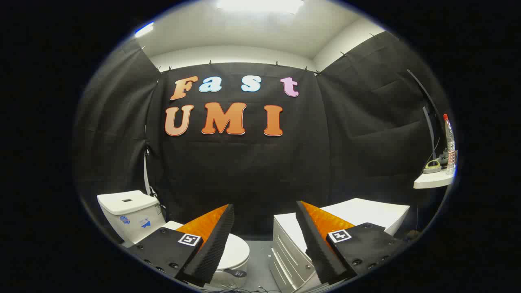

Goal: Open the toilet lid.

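Tongs [264, 244] were spread apart, empty, held high. The white ceramic toilet with closed oval lid [236, 250] sat low, beyond and partly behind the left finger; likely move down-left. White drawer cabinet [293, 244] stood right.

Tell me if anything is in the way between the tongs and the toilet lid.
Nothing visible is. The tongs are open and empty, held up in the air. The closed lid lies low, partly behind the left finger. The white cabinet stands off to the right, across bare floor.
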`<state>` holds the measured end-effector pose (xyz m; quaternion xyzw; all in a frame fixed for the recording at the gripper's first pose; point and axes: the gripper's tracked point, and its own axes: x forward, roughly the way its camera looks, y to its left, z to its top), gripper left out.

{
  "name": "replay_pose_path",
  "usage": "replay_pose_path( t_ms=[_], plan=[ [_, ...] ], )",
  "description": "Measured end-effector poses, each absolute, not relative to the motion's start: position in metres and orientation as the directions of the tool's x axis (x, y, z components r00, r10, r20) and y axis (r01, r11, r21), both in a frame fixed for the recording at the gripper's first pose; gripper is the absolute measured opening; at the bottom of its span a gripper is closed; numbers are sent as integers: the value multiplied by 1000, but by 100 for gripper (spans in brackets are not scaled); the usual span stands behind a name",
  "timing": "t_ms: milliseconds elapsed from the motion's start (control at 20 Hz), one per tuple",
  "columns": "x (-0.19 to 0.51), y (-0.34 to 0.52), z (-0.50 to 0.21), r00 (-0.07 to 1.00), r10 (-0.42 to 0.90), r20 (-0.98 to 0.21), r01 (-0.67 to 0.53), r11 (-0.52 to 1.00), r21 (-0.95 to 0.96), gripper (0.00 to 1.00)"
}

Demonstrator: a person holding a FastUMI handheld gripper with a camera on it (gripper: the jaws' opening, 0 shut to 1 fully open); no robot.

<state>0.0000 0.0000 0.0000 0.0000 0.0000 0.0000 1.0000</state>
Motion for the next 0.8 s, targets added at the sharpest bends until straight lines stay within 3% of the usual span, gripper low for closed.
replay_pose_path(
  t_ms=[800],
  plan=[
    [-2, -1, 2, 1000, -4, 4, 4, 1000, 22, 98]
  ],
)
